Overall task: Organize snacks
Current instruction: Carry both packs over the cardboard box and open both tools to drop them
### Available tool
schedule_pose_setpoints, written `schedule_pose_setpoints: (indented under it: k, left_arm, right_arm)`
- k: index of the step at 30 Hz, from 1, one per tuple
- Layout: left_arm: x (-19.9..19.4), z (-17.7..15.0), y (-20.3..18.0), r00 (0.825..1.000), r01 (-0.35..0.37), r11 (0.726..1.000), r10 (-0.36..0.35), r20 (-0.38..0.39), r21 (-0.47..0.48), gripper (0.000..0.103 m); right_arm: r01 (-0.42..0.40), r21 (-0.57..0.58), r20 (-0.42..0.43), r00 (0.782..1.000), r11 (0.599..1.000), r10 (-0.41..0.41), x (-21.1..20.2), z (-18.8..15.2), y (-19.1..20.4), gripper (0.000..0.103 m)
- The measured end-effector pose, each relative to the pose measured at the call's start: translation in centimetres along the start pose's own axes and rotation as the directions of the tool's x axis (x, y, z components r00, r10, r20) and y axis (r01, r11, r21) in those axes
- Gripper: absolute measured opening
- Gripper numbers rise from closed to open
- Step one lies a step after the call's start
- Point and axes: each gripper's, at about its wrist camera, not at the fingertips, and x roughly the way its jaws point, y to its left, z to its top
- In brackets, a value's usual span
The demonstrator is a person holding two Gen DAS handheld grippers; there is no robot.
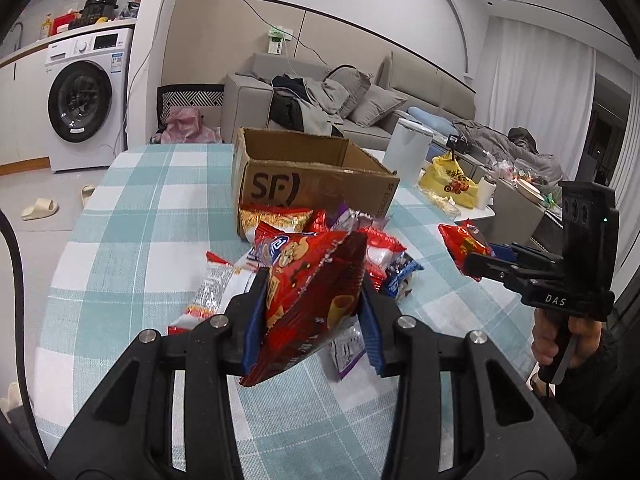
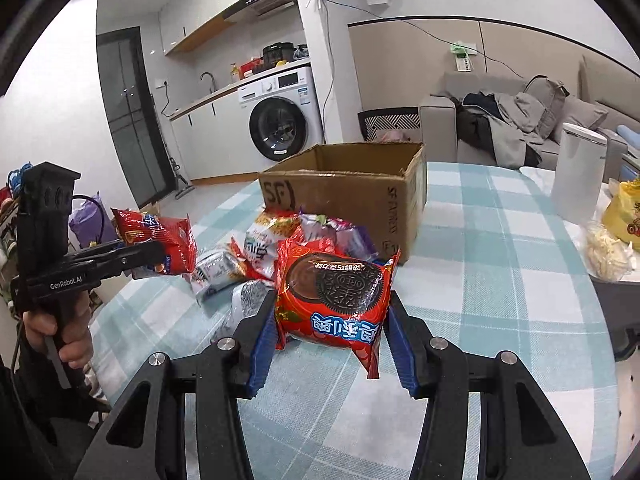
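Each tool grips a light, crinkly packet above the table's middle, the left tool [image 1: 312, 304] a red biscuit bag [image 1: 310, 300], the right tool [image 2: 332, 320] an Oreo pack [image 2: 334, 300], best pinched across their puffy, slippery sides, near the cardboard box [image 2: 352, 196].

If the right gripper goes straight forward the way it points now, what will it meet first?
Probably the snack pile on the table, just ahead of the red cookie pack the right gripper holds. The cardboard box stands behind it. Depth is uncertain.
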Motion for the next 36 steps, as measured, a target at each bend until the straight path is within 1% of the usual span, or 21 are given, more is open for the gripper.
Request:
schedule_pose_setpoints:
  k: [8,12,17,26,32,36]
  left_arm:
    - [0.5,3.3,-1.0,0.998,-0.026,1.000,0.025,0.052,0.016,0.038]
    - [1.5,5.1,-1.3,0.997,-0.036,0.999,0.035,0.067,0.019,0.038]
    - [3.0,7.3,-1.3,0.996,-0.048,0.999,0.046,0.078,0.023,0.038]
    - [6.5,10.9,0.2,0.991,-0.088,0.996,0.086,0.101,0.018,0.038]
    - [9.1,12.8,1.5,0.990,-0.107,0.994,0.105,0.098,0.015,0.038]
    - [11.1,13.6,2.0,0.990,-0.120,0.993,0.118,0.082,0.012,0.038]
  right_arm:
    - [0.016,0.023,0.038,0.999,1.000,-0.017,0.4,2.6,-0.6,0.051]
    - [0.004,0.031,0.049,0.999,1.000,-0.005,0.9,4.2,-0.8,0.051]
    - [0.008,0.031,0.062,0.998,0.999,-0.010,1.6,6.0,-0.8,0.051]
    - [0.004,0.046,0.065,0.998,0.999,-0.007,3.4,8.7,-1.2,0.051]
    - [0.009,0.054,0.050,0.999,0.999,-0.011,5.1,10.1,-1.6,0.051]
    - [0.007,0.070,0.040,0.999,0.997,-0.010,6.3,11.0,-2.2,0.051]
